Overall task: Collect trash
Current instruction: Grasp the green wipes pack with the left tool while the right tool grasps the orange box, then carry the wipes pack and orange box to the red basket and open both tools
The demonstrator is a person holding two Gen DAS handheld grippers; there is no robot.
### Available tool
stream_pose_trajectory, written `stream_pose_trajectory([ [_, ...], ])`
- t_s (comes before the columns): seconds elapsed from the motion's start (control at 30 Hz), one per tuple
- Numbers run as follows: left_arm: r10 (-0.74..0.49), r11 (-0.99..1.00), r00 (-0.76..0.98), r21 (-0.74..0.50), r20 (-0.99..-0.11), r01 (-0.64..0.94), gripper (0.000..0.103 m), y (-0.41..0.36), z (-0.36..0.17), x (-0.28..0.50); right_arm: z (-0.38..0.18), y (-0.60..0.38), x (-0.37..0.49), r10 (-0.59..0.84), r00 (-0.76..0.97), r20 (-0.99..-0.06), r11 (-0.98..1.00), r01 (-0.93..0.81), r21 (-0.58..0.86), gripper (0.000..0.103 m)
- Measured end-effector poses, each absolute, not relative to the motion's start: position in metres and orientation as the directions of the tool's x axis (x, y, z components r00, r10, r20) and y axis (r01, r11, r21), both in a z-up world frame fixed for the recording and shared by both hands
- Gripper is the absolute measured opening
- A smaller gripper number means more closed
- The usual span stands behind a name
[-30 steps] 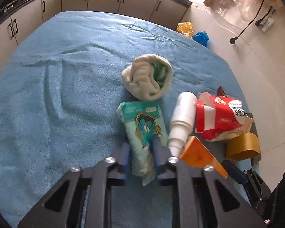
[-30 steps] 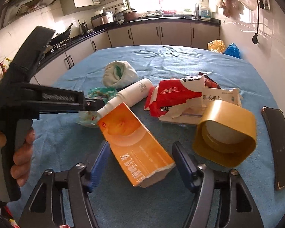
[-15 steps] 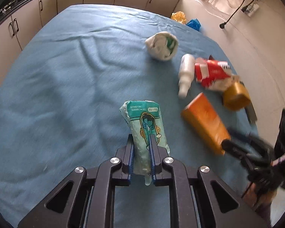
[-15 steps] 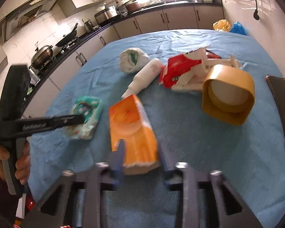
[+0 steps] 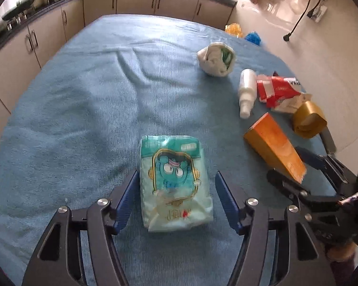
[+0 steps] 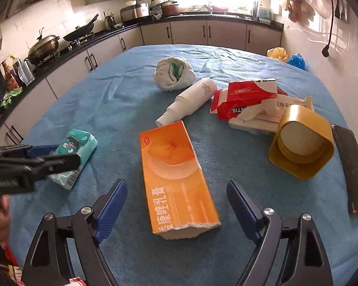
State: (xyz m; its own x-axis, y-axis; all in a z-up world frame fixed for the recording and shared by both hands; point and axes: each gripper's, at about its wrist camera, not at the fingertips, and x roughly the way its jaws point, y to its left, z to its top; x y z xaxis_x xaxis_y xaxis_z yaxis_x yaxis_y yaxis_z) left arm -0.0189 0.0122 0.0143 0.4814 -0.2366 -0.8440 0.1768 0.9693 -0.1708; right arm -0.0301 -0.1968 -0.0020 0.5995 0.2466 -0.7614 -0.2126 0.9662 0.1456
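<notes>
A teal tissue pack [image 5: 175, 183] lies flat on the blue cloth between the open fingers of my left gripper [image 5: 176, 190]; it also shows in the right wrist view [image 6: 75, 153]. An orange carton [image 6: 176, 176] lies on the cloth between the open fingers of my right gripper [image 6: 176, 202]; it shows at the right in the left wrist view [image 5: 274, 146]. Neither gripper holds anything.
On the blue-clothed table [image 5: 83, 109] lie a rolled white cloth [image 6: 174, 72], a white bottle [image 6: 187, 100], a torn red-and-white pack [image 6: 245, 99], a yellow tape holder [image 6: 300, 140] and a dark flat object [image 6: 350, 166] at the right edge. Kitchen cabinets [image 6: 202, 33] surround the table.
My left gripper carried the tissue pack toward the near left of the table, then opened and released it. My right gripper closed on the orange carton, pulled it nearer, then opened again.
</notes>
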Motion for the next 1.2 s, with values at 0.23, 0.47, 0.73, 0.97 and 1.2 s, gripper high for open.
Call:
stream_pose_trajectory([
  [0.23,-0.137,0.980,0.533,-0.037,-0.835,0.195,0.067,-0.005,0.008,-0.031,-0.006,-0.185,-0.030,0.224,0.590,-0.775,0.969,-0.223,0.111,0.061],
  [0.47,-0.123,0.986,0.567,-0.036,-0.814,0.163,0.036,0.010,0.019,-0.056,-0.006,-0.183,-0.039,0.233,0.588,-0.774,0.966,-0.228,0.118,0.051],
  [0.73,-0.066,0.995,0.611,-0.008,-0.789,0.097,0.036,0.037,0.038,-0.092,0.003,-0.180,-0.057,0.285,0.594,-0.752,0.956,-0.231,0.180,0.051],
  [0.97,0.030,1.000,0.630,0.023,-0.776,-0.020,0.036,0.071,0.047,-0.124,0.011,-0.166,-0.074,0.346,0.583,-0.735,0.937,-0.254,0.240,0.051],
  [1.2,0.159,0.987,0.671,0.107,-0.724,-0.118,0.036,0.098,0.057,-0.147,0.019,-0.135,-0.089,0.386,0.568,-0.726,0.919,-0.303,0.252,0.051],
])
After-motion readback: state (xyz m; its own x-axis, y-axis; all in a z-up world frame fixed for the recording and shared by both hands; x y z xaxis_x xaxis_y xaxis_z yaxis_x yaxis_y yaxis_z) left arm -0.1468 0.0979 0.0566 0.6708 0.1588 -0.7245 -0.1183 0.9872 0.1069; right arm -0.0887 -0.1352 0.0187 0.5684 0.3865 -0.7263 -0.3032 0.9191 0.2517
